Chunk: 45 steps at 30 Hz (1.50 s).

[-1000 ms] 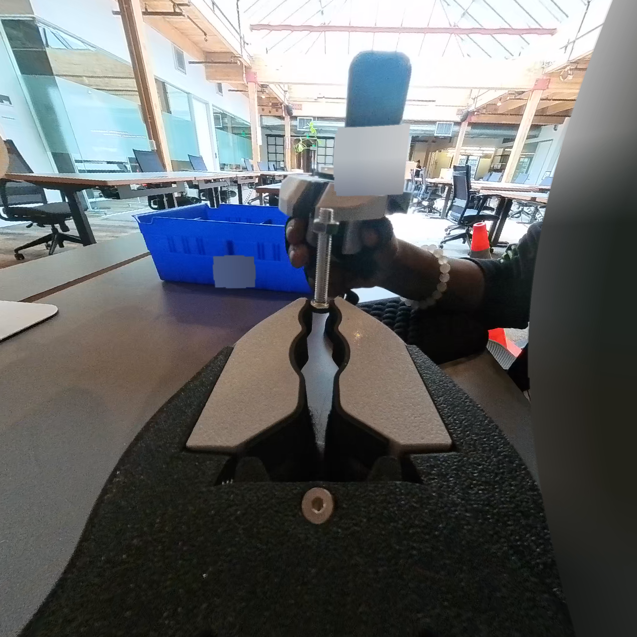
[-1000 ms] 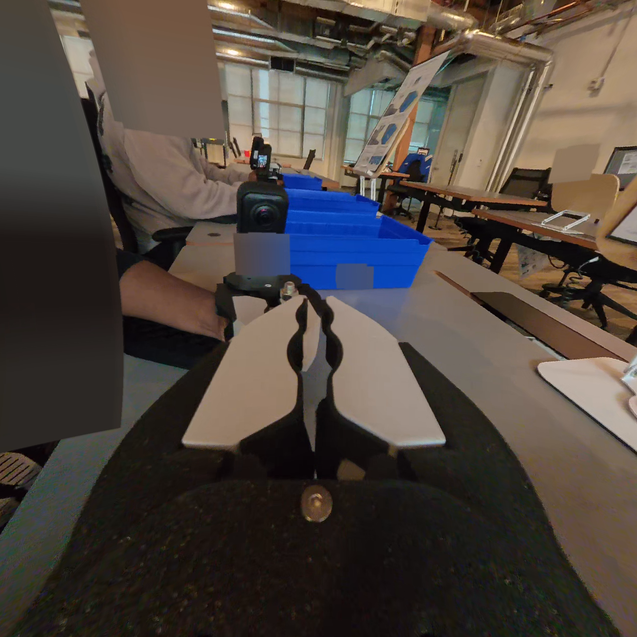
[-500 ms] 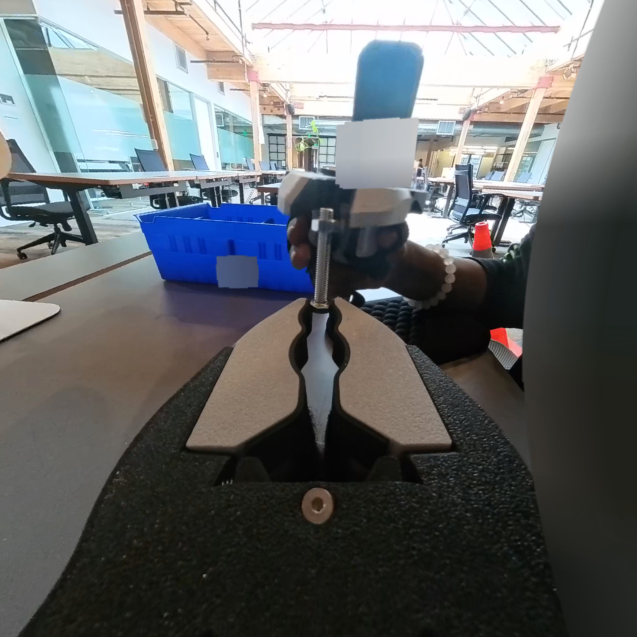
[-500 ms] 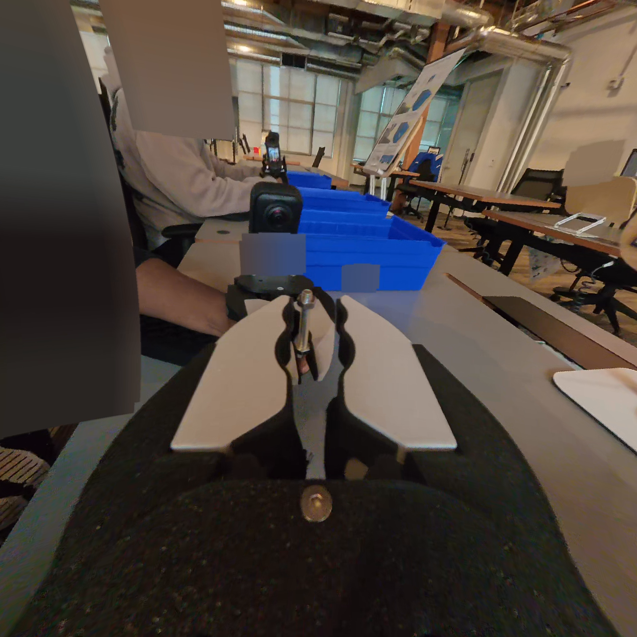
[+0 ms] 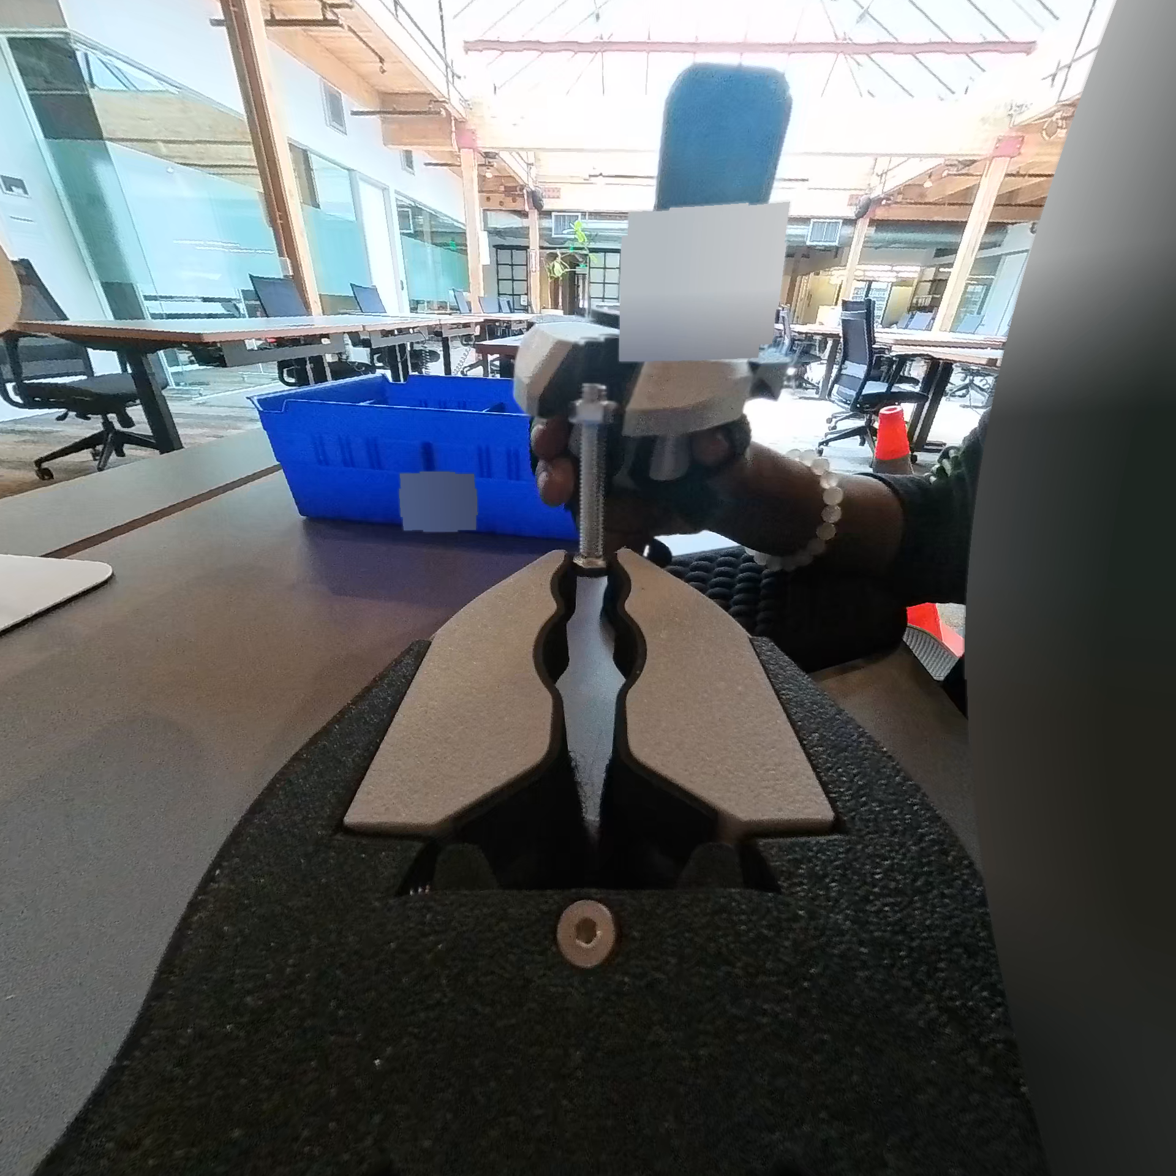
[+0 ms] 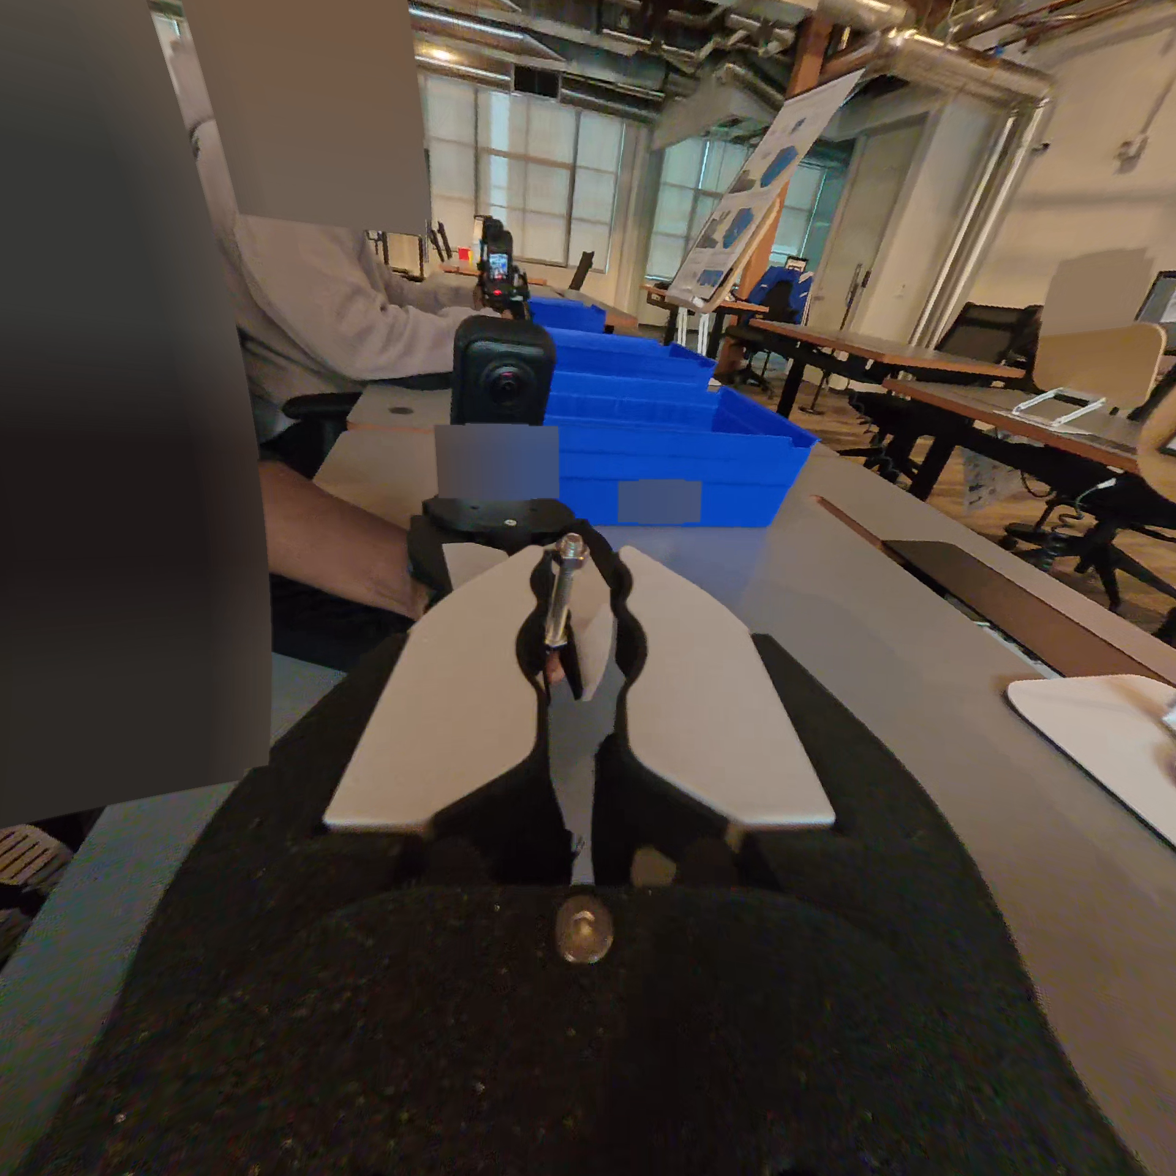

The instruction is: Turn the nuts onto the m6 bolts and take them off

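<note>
Bolt stands upright in my left gripper [image 5: 590,563], its nut at my right gripper's tips.

My left gripper's jaws sit narrow, clamped on the head of the bolt [image 5: 592,483], whose long axis runs straight up, threaded end topmost. The nut [image 5: 592,412] sits near that top end, between the fingers of my right gripper [image 6: 576,553], which stand slightly apart; I cannot tell whether they press on it. From the right wrist view the bolt leans a little to the right at its top. The blue bin [image 5: 394,458] stands behind on the table [image 5: 191,636], well clear, with open grey surface to my left up to a pale mat [image 5: 38,588] near the edge. The person's hand [image 5: 668,483] and sleeve crowd the right side.
</note>
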Each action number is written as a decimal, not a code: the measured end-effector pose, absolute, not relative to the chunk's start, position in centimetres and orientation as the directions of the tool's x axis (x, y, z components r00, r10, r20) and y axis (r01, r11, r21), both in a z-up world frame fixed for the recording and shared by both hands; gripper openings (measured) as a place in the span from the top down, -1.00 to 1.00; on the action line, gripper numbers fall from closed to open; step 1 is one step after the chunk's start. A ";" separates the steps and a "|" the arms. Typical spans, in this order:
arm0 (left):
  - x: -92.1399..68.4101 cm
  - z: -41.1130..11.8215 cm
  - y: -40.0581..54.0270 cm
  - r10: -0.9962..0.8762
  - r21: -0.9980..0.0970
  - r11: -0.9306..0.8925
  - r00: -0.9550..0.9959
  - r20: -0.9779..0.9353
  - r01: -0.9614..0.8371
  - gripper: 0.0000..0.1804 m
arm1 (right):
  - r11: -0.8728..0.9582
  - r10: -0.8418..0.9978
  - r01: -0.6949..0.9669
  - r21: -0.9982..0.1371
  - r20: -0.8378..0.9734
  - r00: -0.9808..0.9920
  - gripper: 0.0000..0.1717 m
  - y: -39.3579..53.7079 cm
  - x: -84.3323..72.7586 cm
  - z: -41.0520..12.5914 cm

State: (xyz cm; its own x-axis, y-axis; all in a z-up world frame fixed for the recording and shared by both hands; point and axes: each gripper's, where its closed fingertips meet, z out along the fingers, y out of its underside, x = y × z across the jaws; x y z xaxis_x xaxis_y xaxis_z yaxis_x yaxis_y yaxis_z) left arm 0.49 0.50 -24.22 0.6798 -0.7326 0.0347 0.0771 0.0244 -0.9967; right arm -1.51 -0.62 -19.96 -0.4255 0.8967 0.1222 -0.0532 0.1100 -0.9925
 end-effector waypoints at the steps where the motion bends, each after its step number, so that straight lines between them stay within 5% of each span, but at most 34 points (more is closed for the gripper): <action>1: 0.4 -24.2 0.5 -0.730 -0.996 0.023 0.682 0.040 0.083 0.90 | 0.094 0.900 -0.051 -0.994 0.107 -0.422 0.87 -0.1 -1.3 -19.9; 4: 0.4 -24.2 0.5 -0.731 -0.996 0.023 0.681 0.041 0.084 0.90 | 0.052 0.906 -0.075 -0.996 0.078 -0.416 0.92 0.6 -0.9 -19.4; 9: 0.5 -24.2 0.5 -0.732 -0.997 0.024 0.680 0.035 0.077 0.90 | 0.113 0.890 -0.056 -0.992 0.126 -0.438 0.72 -1.2 -1.6 -19.9; 13: 0.3 -24.1 0.5 -0.729 -0.996 0.023 0.683 0.045 0.090 0.90 | 0.067 0.908 -0.060 -0.996 0.086 -0.411 0.92 0.4 -1.2 -19.7; 20: 0.4 -24.2 0.5 -0.729 -0.997 0.028 0.684 0.031 0.074 0.90 | 0.125 0.890 -0.060 -0.990 0.138 -0.434 0.79 -1.1 -1.5 -19.9; 25: 0.4 -24.2 0.5 -0.727 -0.996 0.027 0.686 0.035 0.079 0.90 | 0.067 0.906 -0.078 -0.995 0.093 -0.412 0.92 0.6 -0.9 -19.4; 30: 0.5 -24.2 0.5 -0.728 -0.997 0.029 0.686 0.028 0.072 0.90 | 0.113 0.892 -0.054 -0.992 0.125 -0.434 0.74 -1.1 -1.5 -19.8; 35: 0.4 -24.2 0.5 -0.726 -0.996 0.029 0.687 0.033 0.079 0.90 | 0.065 0.908 -0.071 -0.995 0.089 -0.409 0.93 0.6 -0.9 -19.4; 41: 0.5 -24.2 0.5 -0.726 -0.997 0.029 0.687 0.027 0.070 0.90 | 0.096 0.895 -0.061 -0.994 0.113 -0.432 0.73 -1.1 -1.5 -19.6; 45: 0.3 -24.1 0.5 -0.724 -0.996 0.029 0.689 0.035 0.081 0.90 | 0.049 0.914 -0.073 -0.996 0.075 -0.400 0.92 0.8 -1.0 -19.3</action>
State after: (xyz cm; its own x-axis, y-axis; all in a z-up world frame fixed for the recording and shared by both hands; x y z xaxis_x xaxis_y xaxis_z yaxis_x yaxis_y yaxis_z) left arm 0.32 0.52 -24.15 0.6893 -0.7236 0.0348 0.0811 0.0294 -0.9963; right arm -1.01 0.77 -19.31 -0.3998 0.9135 0.0749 -0.0734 0.0495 -0.9961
